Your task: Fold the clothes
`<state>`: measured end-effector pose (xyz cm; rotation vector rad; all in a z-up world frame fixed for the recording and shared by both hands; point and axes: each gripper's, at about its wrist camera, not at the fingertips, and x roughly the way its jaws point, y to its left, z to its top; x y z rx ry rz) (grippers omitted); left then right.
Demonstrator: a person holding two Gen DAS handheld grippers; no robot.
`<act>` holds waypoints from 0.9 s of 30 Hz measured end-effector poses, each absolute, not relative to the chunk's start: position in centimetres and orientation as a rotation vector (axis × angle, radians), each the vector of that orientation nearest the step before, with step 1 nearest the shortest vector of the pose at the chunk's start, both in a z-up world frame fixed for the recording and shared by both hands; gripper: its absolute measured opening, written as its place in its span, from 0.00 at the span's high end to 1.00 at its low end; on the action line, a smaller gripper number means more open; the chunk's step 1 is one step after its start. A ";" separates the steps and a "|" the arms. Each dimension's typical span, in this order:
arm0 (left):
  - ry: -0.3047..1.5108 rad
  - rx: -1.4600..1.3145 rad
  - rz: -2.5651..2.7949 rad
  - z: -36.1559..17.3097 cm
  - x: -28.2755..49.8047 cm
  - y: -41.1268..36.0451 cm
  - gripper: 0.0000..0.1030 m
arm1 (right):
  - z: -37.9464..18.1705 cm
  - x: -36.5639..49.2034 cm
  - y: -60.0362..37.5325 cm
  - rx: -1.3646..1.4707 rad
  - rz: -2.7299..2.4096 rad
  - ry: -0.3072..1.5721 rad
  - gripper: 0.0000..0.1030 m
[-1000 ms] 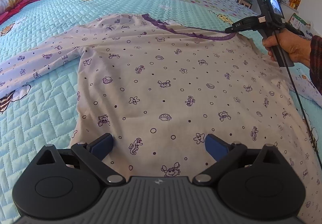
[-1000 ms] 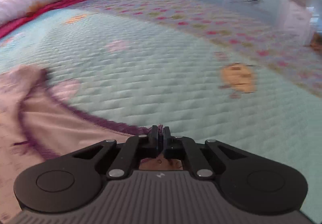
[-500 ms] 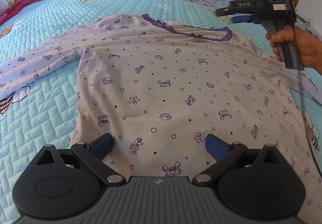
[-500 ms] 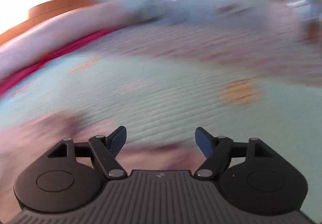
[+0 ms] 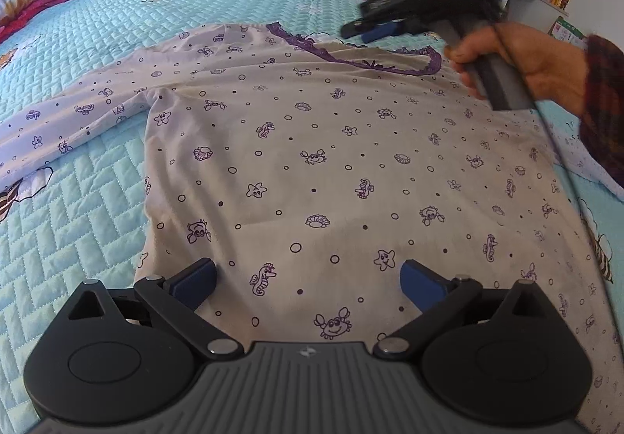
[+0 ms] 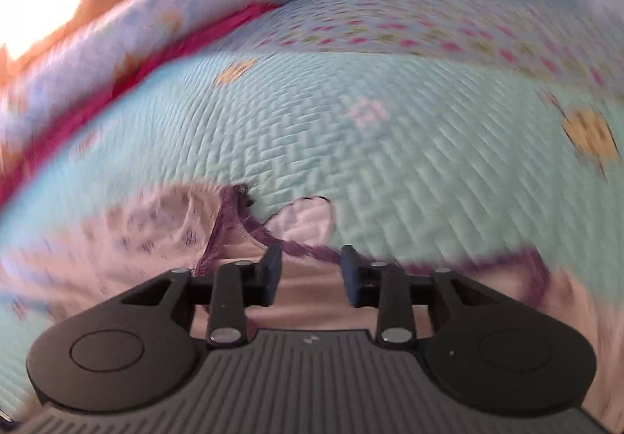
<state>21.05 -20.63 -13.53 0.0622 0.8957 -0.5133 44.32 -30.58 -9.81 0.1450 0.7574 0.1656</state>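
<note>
Left wrist: one shirt (image 5: 331,161), two grippers, seemingly both open.

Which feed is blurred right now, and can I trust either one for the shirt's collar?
Left wrist view: sharp on the shirt and collar; only the right claw above it is smeared. Right wrist view: motion blur across the bedspread and collar, glare top left; its own claw, open, stays crisp. Trust the left.

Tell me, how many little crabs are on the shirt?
About 7, some possibly hidden: on the shirt, near the left gripper, hem, left edge, center, right side, upper part.
</note>
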 end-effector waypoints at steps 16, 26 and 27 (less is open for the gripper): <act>0.906 0.018 -0.531 -13.4 21.5 -20.1 0.00 | -11.7 48.7 -25.2 -0.107 0.350 0.812 0.97; 0.896 0.046 -0.526 -13.6 21.3 -20.2 0.00 | -11.7 50.2 -26.0 -0.038 0.110 0.727 0.51; 0.896 0.047 -0.525 -13.6 21.3 -20.2 0.00 | -11.2 49.6 -26.2 -0.023 0.085 0.701 0.51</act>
